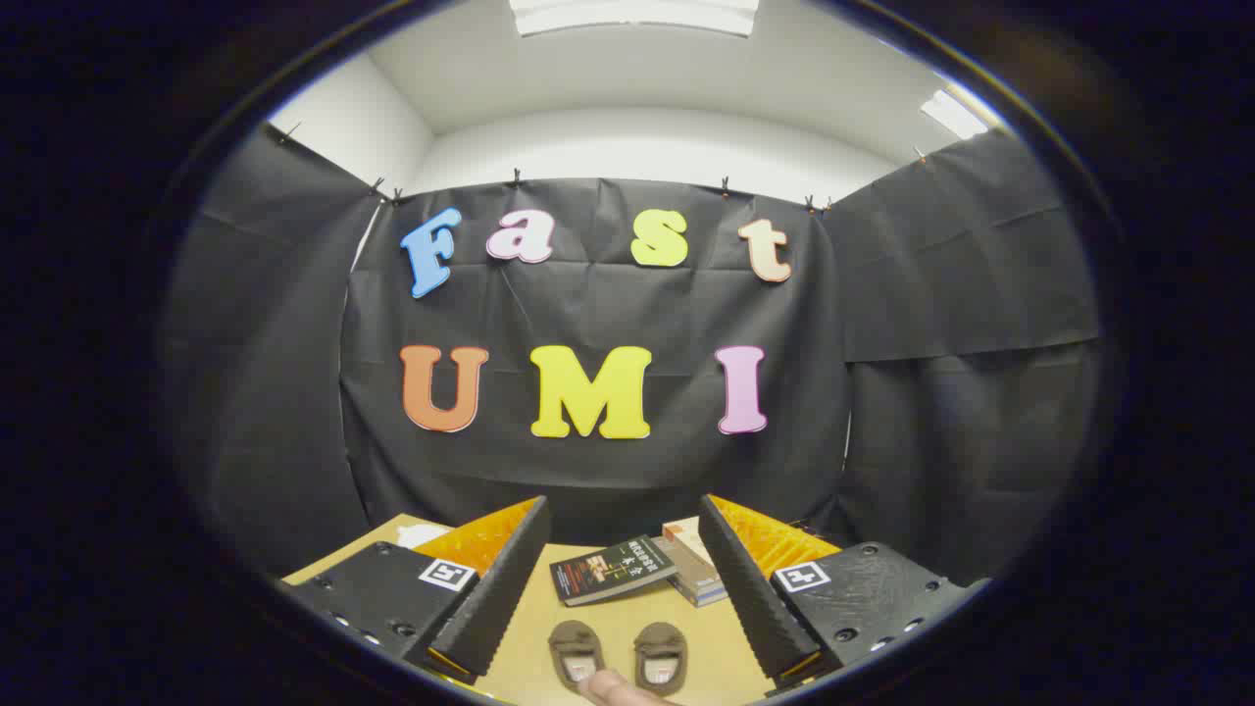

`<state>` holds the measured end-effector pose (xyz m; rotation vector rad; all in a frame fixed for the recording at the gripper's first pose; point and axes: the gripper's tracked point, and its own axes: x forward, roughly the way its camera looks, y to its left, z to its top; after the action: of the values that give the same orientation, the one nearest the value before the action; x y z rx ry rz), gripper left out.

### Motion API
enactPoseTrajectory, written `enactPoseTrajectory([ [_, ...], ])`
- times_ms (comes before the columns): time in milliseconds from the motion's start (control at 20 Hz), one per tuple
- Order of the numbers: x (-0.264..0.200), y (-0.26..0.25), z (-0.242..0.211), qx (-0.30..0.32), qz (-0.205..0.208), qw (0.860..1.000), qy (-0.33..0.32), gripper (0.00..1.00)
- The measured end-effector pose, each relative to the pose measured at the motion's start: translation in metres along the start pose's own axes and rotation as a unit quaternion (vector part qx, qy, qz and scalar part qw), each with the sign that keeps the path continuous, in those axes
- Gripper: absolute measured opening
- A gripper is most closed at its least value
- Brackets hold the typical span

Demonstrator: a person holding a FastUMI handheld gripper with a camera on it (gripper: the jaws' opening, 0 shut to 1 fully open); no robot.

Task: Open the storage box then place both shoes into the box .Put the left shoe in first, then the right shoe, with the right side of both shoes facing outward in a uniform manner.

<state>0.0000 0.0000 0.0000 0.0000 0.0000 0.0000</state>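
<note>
Here the gripper [623, 579] hangs above a tan tabletop [534, 628], its jaws spread wide and grasping nothing. Between the 2 fingers, low in the frame, sit 2 brown shoes side by side, the left-hand shoe [575, 650] and the right-hand shoe [660, 652], toes pointing away; their heels are cut off at the bottom. A fingertip [613, 688] pokes in at the lower edge just below them. Beyond the shoes, a dark book [612, 569] lies flat, touching 2 stacked books [692, 574], partly hidden by the right finger. A white object [422, 534] at the tabletop's far left is too hidden to identify
</note>
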Motion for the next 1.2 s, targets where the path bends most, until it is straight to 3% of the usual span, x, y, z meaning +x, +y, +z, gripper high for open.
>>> enactPoseTrajectory([
  [850,0.037,-0.015,-0.038,0.002,0.057,0.997,0.053,0.95],
  [1200,0.067,0.025,-0.093,0.014,0.097,0.987,0.129,0.94],
])
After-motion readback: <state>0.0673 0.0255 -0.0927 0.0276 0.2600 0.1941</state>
